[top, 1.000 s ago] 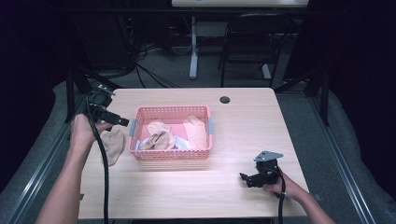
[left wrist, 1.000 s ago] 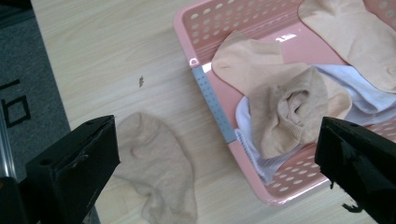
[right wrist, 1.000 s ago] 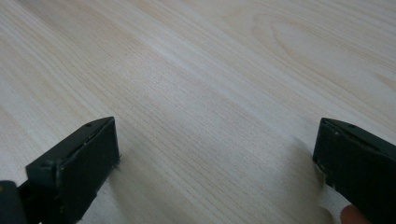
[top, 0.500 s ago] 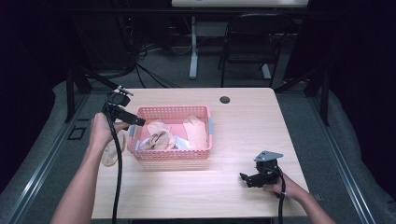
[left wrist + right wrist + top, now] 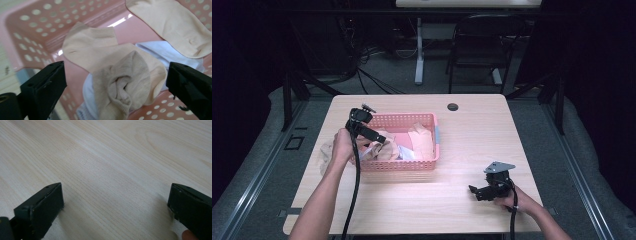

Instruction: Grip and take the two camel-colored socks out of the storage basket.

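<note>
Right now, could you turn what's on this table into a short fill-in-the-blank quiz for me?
1. The socks lie in a plastic basket whose colour is ____.
2. The left gripper hangs over the basket with its jaws ____.
3. The right gripper points at bare ____ of the table.
4. Beyond the basket, a small round black ____ sits in the tabletop.

Missing words: pink; open; wood; hole
</note>
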`<state>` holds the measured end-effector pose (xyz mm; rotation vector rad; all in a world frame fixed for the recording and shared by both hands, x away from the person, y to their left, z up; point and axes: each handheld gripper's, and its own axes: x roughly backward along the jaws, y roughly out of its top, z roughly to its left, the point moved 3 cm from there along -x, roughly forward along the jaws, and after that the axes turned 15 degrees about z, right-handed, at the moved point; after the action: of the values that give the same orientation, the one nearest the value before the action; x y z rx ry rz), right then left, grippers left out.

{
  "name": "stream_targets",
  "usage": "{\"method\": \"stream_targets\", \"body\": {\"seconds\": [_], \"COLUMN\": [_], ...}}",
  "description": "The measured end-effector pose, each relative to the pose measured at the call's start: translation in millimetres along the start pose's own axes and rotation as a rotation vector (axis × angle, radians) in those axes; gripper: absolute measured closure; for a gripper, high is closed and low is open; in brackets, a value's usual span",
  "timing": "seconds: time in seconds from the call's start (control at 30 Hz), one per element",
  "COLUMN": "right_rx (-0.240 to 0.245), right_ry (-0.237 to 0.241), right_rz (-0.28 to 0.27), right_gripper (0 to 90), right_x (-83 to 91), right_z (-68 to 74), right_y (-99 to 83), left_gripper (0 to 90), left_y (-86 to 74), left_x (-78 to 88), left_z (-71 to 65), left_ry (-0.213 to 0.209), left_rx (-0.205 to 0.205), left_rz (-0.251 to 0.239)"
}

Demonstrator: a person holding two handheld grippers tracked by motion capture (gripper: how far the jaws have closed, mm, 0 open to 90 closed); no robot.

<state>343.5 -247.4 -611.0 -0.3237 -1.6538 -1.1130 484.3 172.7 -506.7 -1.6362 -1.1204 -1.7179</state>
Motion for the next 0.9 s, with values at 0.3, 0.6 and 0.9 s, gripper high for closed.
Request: {"method": "stream_targets", "body": {"seconds": [0.3, 0.6, 0.9], "right_rx": [0.0, 0.0, 0.003], "right_ry": [-0.001, 0.0, -0.005], "right_rz": [0.001, 0.0, 0.005], "right_gripper": [0.0, 0.0, 0.0], "right_x": [0.1, 0.0, 0.5], "right_z": [0.1, 0.0, 0.0], "right_y": [-0.1, 0.0, -0.2], "left_gripper": [27.5, 63.9, 79.4], "left_y": [-3.5, -3.9, -4.9], "left_x": [-27.2, -40.4, -20.1], "left_z": [-9.4, -14.8, -18.1], "left_ry": [-0.004, 0.021, 0.026], "left_rx": [-0.006, -0.007, -0.053], "left_rz": [0.088, 0.133, 0.094]}}
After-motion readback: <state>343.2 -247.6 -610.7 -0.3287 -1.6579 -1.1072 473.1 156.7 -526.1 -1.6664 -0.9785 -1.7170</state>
